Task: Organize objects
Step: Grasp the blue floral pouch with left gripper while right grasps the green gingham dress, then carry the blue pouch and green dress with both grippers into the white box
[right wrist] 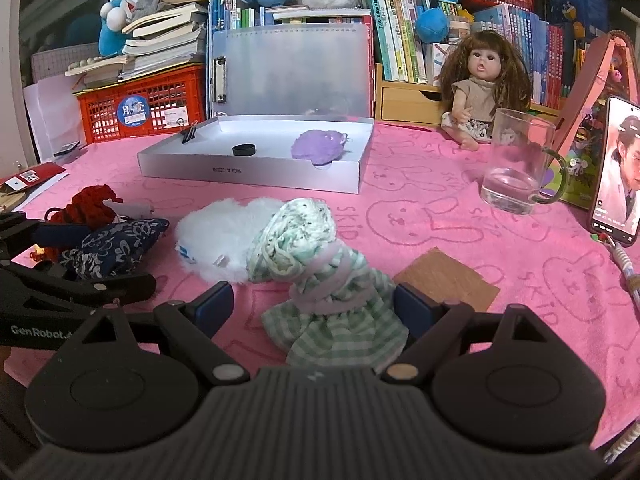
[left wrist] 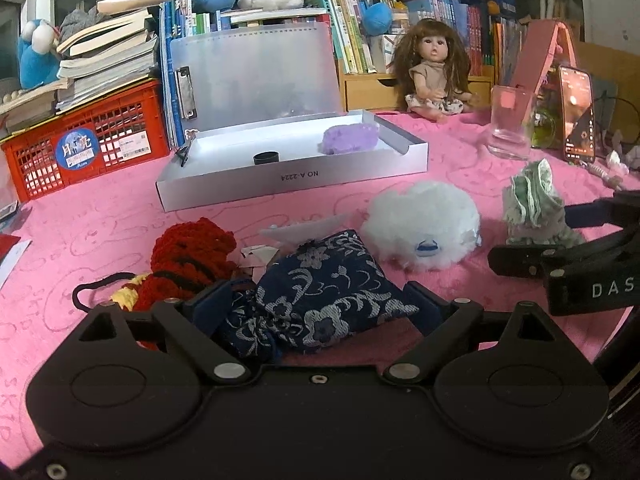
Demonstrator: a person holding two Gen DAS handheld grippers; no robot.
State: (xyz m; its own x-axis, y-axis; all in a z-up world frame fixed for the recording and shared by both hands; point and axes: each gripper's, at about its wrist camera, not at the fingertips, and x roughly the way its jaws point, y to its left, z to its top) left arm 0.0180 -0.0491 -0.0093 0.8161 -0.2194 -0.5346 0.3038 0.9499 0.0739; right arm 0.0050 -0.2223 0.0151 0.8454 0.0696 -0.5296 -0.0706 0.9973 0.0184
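A dark blue floral pouch [left wrist: 320, 292] lies on the pink cloth between the blue pads of my left gripper [left wrist: 318, 304], which stands open around it. My right gripper [right wrist: 316, 306] is open around a green checked doll dress [right wrist: 320, 300], with a gap on its left side. A white fluffy piece [right wrist: 224, 236] lies just behind the dress, and a red knitted item [left wrist: 188, 256] sits left of the pouch. Farther back is an open white box [left wrist: 288, 184] holding a purple fluffy piece [left wrist: 350, 140] and a black ring [left wrist: 265, 158].
A glass mug [right wrist: 516, 168], an upright phone [right wrist: 616, 172] and a doll [right wrist: 480, 88] stand at the back right. A brown card [right wrist: 448, 280] lies right of the dress. A red crate [left wrist: 88, 140] with stacked books is at the back left.
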